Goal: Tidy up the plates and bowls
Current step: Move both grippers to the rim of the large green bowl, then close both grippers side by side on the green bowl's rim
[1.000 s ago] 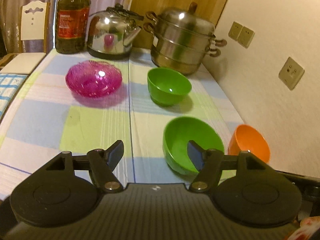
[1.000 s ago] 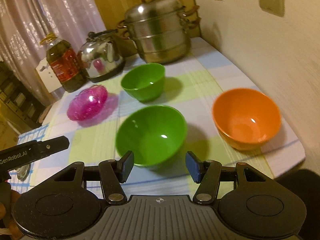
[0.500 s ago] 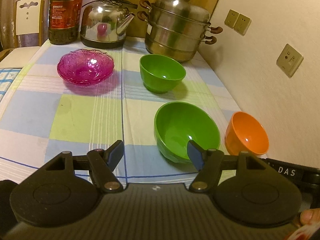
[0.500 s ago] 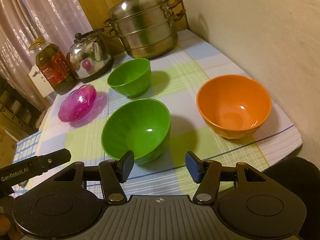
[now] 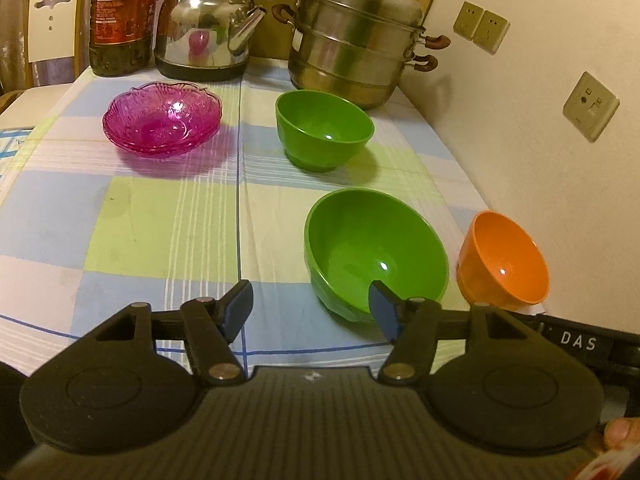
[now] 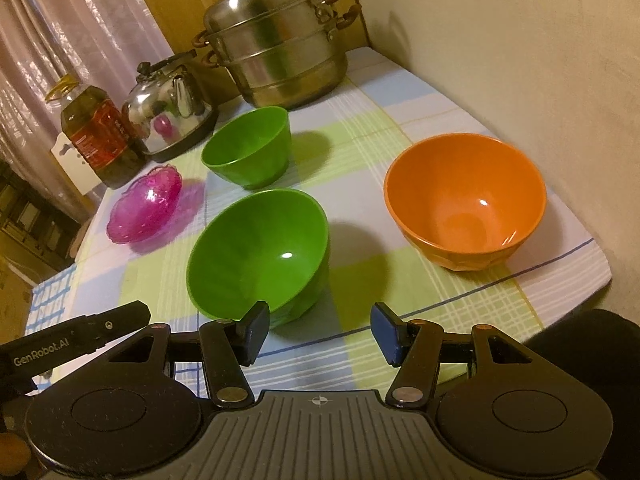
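Observation:
Several bowls stand on a checked tablecloth (image 5: 132, 216). The near green bowl (image 5: 376, 248) (image 6: 260, 252) is the closest. A smaller green bowl (image 5: 324, 132) (image 6: 248, 144) stands behind it. An orange bowl (image 5: 504, 260) (image 6: 464, 200) sits to the right by the wall. Stacked pink glass dishes (image 5: 162, 118) (image 6: 146, 204) lie at the left. My left gripper (image 5: 310, 304) hovers just short of the near green bowl. Its jaws are closing with only cloth between them. My right gripper (image 6: 320, 322) is open and holds nothing, between the near green bowl and the orange one.
A steel steamer pot (image 5: 356, 36), a kettle (image 5: 204, 28) and an oil bottle (image 5: 122, 16) line the back. The wall with sockets (image 5: 592, 106) runs along the right. The table's corner (image 6: 600, 276) drops off past the orange bowl. A white chair (image 5: 52, 20) stands at far left.
Both grippers have sunk and come closer to the bowls, which look larger now. The left gripper's fingers stand a little closer together than before. The right fingers keep their gap.

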